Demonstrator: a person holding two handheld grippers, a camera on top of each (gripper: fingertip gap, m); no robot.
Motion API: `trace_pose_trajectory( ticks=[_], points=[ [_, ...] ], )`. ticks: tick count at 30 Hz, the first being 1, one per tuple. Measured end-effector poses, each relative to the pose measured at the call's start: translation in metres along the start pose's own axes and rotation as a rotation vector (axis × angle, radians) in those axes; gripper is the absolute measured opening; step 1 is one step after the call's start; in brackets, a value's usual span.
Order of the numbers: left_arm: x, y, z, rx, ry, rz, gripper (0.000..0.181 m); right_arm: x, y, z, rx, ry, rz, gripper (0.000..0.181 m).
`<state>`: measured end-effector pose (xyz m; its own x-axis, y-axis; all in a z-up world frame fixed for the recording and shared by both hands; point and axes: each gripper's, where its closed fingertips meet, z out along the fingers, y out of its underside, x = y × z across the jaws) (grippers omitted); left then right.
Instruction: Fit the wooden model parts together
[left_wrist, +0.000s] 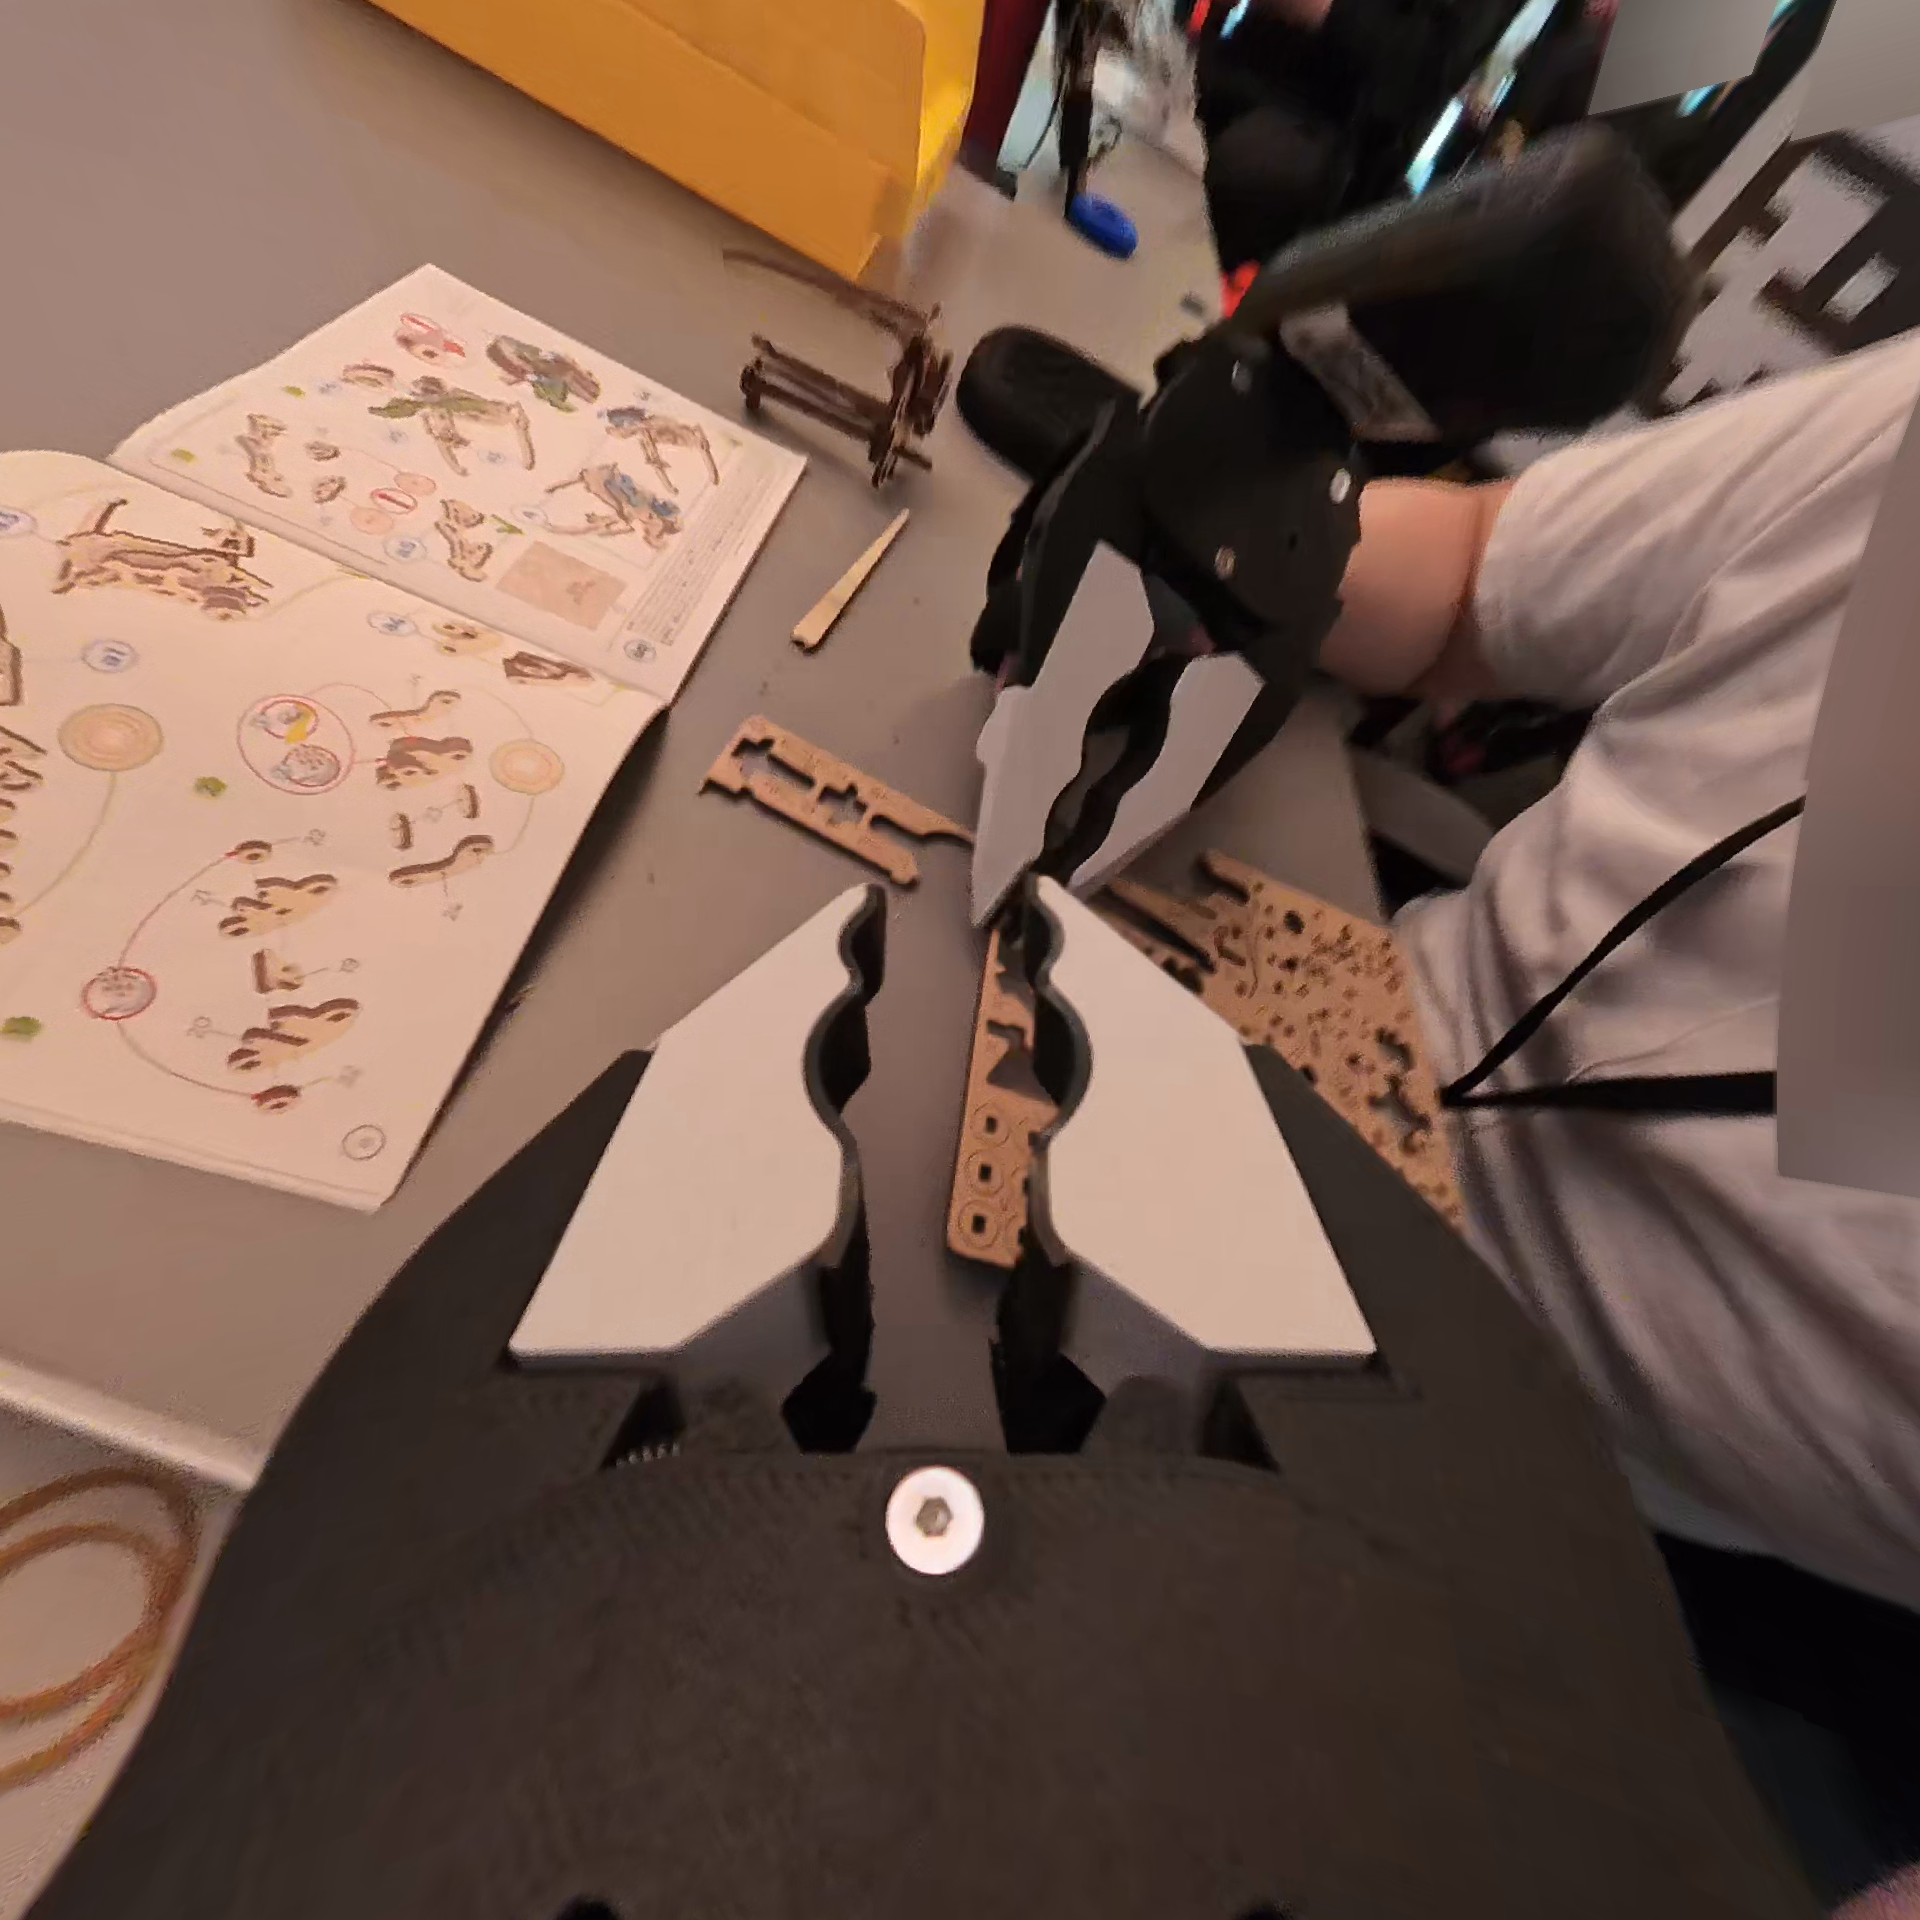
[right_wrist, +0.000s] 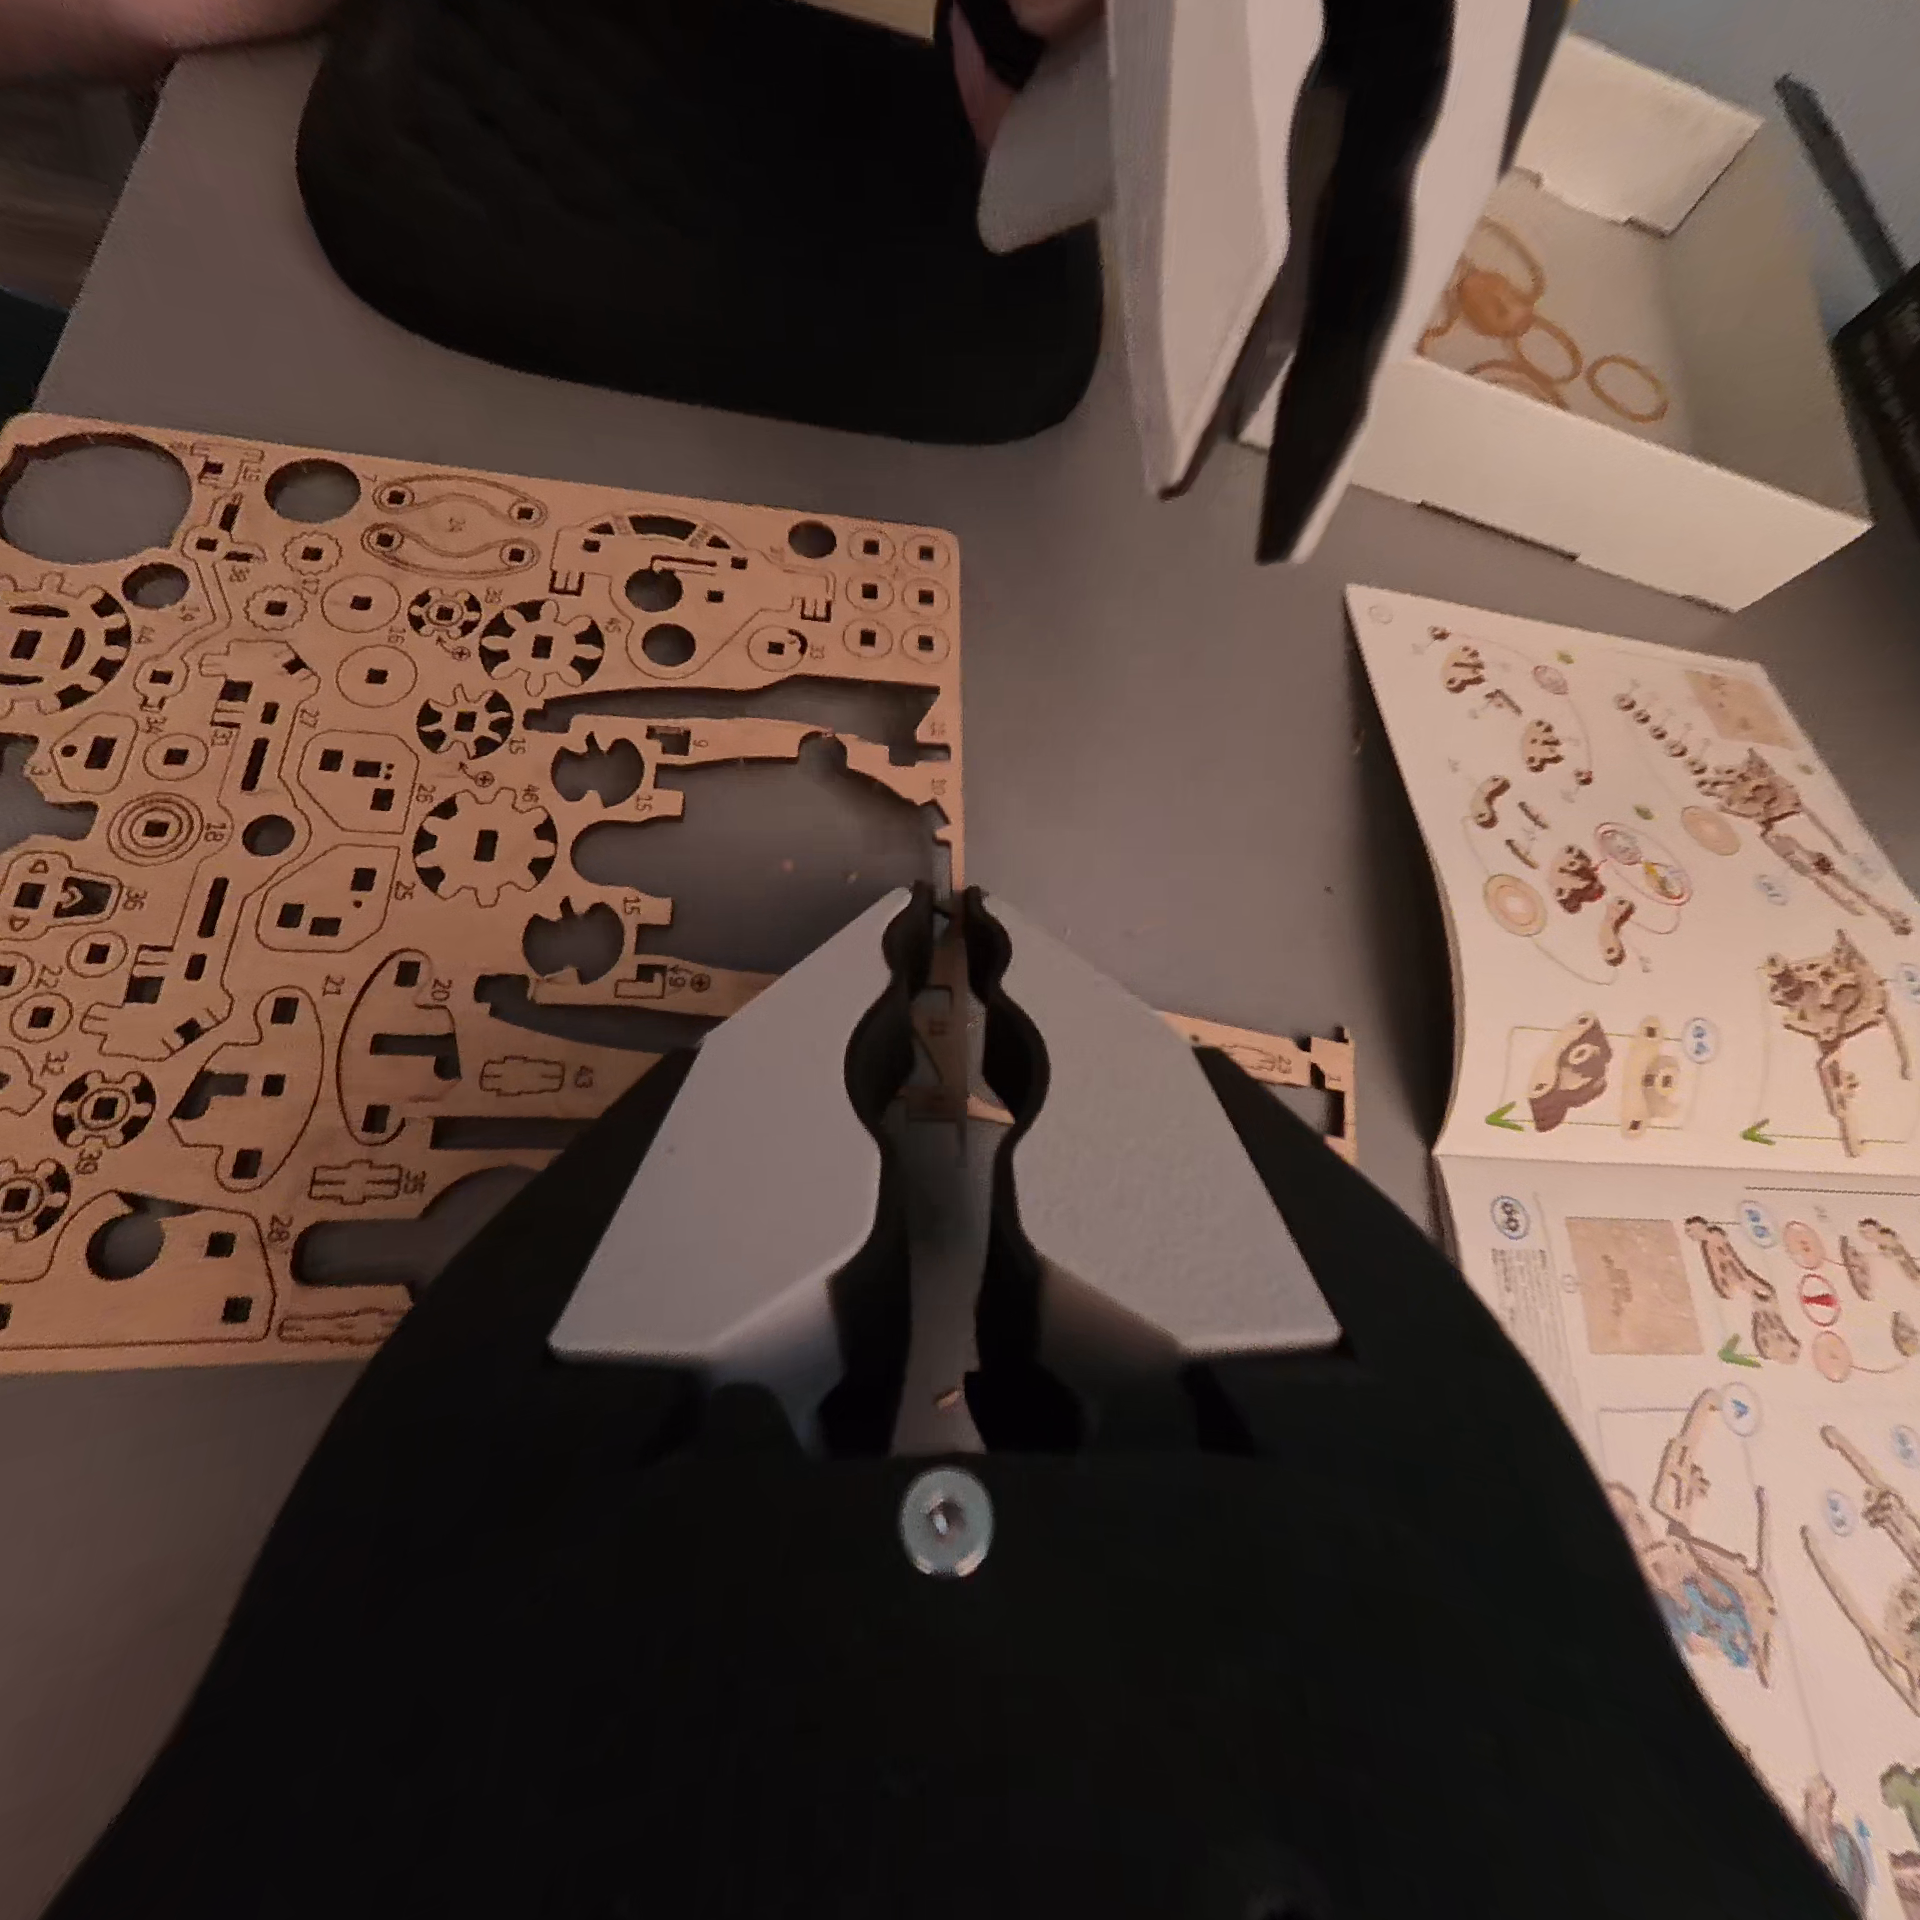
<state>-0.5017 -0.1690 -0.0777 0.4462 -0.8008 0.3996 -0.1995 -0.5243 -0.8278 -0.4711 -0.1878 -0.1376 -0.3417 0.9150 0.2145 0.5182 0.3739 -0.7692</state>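
Observation:
A laser-cut plywood sheet (right_wrist: 312, 831) with several parts still in it lies flat on the grey table (right_wrist: 1143, 779). It also shows in the left wrist view (left_wrist: 1309, 987). My right gripper (right_wrist: 943, 896) is shut on a thin flat wooden part (right_wrist: 940, 1049), seen edge-on between its pads, with its tips at the sheet's right edge. My left gripper (left_wrist: 956, 909) is open and empty, tip to tip with the right gripper (left_wrist: 1013, 894). In the right wrist view the left gripper (right_wrist: 1231, 520) hangs above the table. A loose slotted wooden piece (left_wrist: 831, 800) lies just beyond.
An open instruction booklet (left_wrist: 312, 727) lies left of the grippers. A small wooden stick (left_wrist: 847, 582) and a dark part-built assembly (left_wrist: 862, 395) sit farther back, before a yellow box (left_wrist: 727, 104). A white box of rubber bands (right_wrist: 1538, 343) stands nearby. A person's white sleeve (left_wrist: 1662, 831) is at right. There is about 7 cm between the tips of the two grippers. Between my right fingertips and the loose slotted wooden piece (left_wrist: 831, 800) there is roughly 6 cm.

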Motion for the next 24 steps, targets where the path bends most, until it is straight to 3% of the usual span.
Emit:
trace_pose_trajectory(
  ticks=[13, 24],
  points=[
    [-0.014, -0.009, -0.014, 0.066, -0.055, -0.182, 0.05, 0.031, -0.018, -0.032, 0.094, 0.205, -0.067, 0.003],
    [-0.018, 0.006, -0.012, 0.017, -0.002, -0.305, 0.049, 0.046, -0.024, -0.051, 0.132, 0.302, -0.088, 0.003]
  ],
)
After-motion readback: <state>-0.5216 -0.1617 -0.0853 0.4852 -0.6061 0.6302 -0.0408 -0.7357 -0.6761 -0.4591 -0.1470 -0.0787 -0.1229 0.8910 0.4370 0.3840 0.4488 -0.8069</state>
